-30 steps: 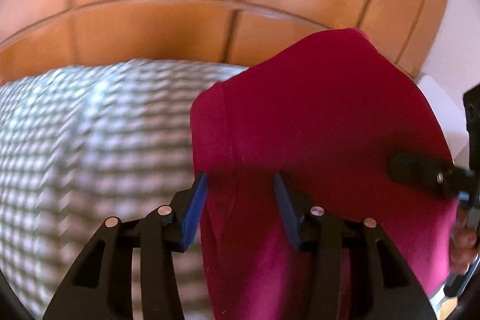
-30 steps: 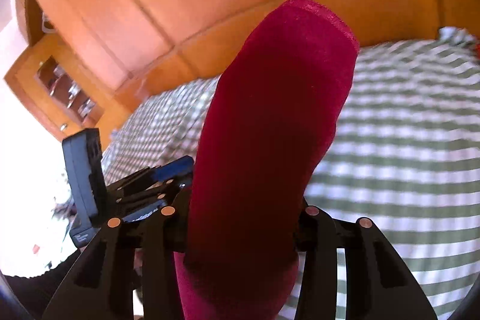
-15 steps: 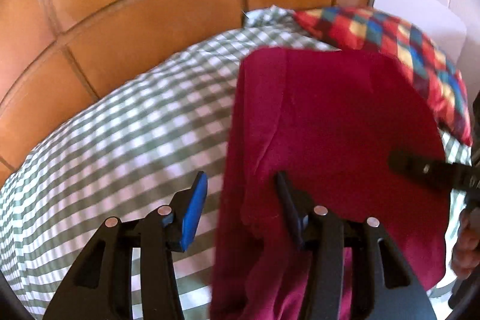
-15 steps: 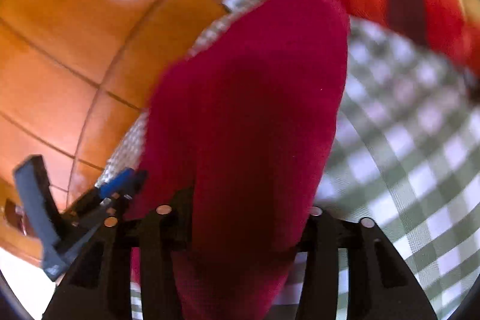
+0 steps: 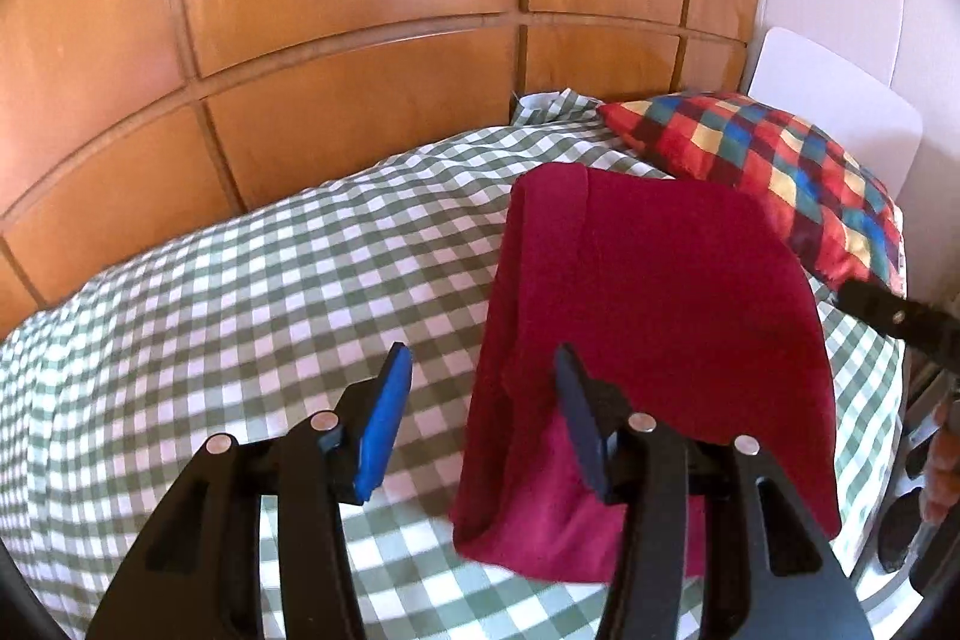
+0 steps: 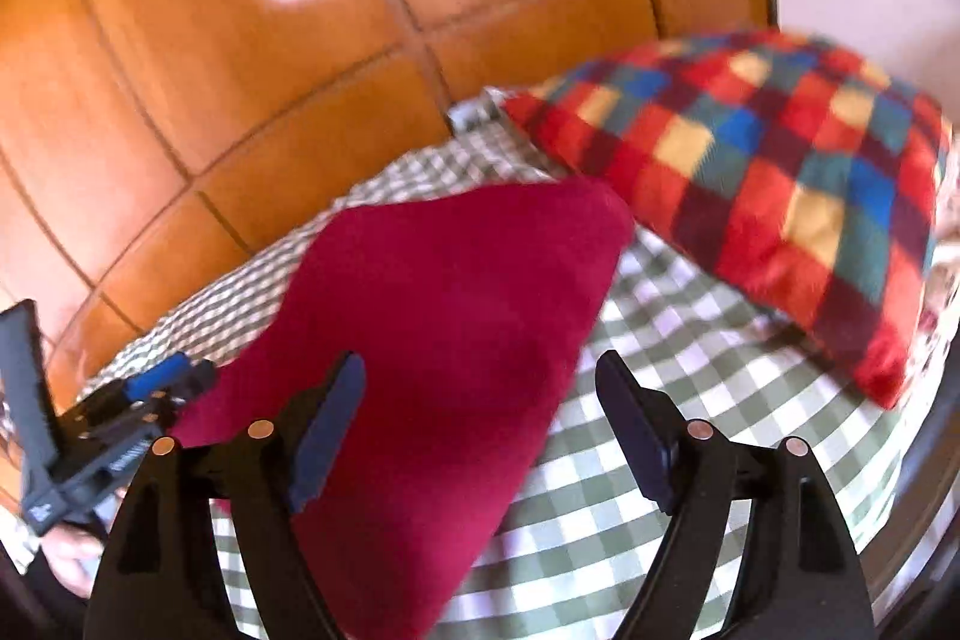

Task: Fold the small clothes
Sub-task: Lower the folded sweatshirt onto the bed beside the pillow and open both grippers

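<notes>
A folded dark red garment [image 5: 654, 292] [image 6: 444, 316] lies on the green-and-white checked bed cover [image 5: 252, 316] [image 6: 690, 358], close to a pillow. My left gripper [image 5: 481, 349] stands open at the garment's left edge. Its blue pad is over bare cover and its other finger is in front of the red cloth. My right gripper [image 6: 480, 358] has its jaws opening. The red cloth lies under and between them, and neither pad presses on it. The left gripper [image 6: 162, 382] also shows at the garment's far left corner in the right wrist view.
A pillow [image 5: 768, 184] [image 6: 750, 184] in red, blue and yellow checks lies just right of the garment. Orange wooden panels [image 5: 336, 40] rise behind the bed. A white board [image 5: 840, 100] stands behind the pillow. A person's hand [image 6: 66, 562] holds the left gripper.
Both grippers swept sideways with the red garment until the pillow came into view. The right gripper, shut on the cloth before, has spread its jaws off it.
</notes>
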Tool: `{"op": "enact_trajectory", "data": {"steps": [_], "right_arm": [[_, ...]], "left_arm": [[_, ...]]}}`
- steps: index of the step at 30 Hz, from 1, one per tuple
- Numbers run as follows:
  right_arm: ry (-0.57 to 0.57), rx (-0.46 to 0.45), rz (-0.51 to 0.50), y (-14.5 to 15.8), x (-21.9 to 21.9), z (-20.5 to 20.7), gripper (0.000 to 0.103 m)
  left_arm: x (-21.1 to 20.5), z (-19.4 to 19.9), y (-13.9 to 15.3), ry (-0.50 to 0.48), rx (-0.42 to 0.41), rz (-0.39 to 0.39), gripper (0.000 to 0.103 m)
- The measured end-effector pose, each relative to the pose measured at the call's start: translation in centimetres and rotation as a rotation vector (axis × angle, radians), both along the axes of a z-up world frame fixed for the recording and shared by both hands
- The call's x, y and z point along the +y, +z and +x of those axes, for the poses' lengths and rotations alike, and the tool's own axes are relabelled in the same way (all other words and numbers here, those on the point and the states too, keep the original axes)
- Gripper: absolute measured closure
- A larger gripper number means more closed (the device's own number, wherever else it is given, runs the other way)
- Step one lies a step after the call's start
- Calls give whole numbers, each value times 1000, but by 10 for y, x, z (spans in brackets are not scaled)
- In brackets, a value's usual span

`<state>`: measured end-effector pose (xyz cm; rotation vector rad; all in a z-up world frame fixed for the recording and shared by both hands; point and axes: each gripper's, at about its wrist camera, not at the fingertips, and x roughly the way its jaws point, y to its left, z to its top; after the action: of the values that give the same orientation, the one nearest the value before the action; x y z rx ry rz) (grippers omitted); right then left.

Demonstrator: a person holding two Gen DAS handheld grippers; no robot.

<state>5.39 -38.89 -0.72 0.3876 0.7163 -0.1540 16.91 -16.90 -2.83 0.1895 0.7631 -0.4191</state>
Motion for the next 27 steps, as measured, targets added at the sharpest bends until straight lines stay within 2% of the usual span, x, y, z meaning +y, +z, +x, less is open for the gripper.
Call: {"op": "enact_trajectory", "data": {"steps": [3,5,7,9,14,17,22,27], "right_arm": [[41,24,-29,-11,19,14,31],[54,91,-24,-33,29,27,31],[41,151,-106,-54,38,41,31],[17,129,-180,-62,46,46,30],[1,139,-231,-59,50,46,30],[-14,154,-230,-50,53,43,28],[-1,131,-200,-30,61,19,28],[44,109,-231,-19,80,-7,28]], "left_arm": [[-6,7,-15,14,40,39,55],[-13,21,-29,15,86,82,53],[-17,34,-42,23,114,95,49],[-16,40,-47,33,124,77,48],[-8,34,-43,48,128,38,48],[-4,21,-31,62,90,40,48],[10,3,-12,85,53,3,48],[21,-12,-2,104,30,-22,50]]}}
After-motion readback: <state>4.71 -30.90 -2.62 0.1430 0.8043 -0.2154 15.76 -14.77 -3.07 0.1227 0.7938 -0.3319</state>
